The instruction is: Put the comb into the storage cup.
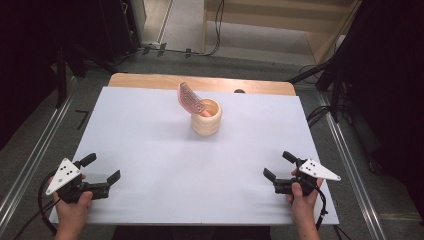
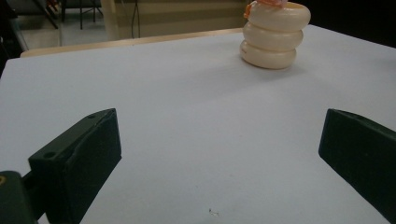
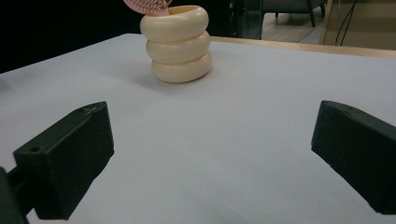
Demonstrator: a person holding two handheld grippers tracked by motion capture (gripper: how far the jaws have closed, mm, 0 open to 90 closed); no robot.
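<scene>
The pink comb (image 1: 190, 98) stands tilted in the cream ribbed cup (image 1: 206, 120) near the tabletop's (image 1: 150, 145) far edge, so judging by this, your left gripper (image 1: 103, 169) and right gripper (image 1: 276, 166), jaws apart, empty, near corners, have everything left.

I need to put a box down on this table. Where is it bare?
Bare: the white sheet between the left gripper, right gripper and ringed cup; also both sides of it. Crowded at the cup, where a pink brush leans out.

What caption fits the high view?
Both open grippers, left and right, rest apart from the cream holder holding a pink brush.
</scene>
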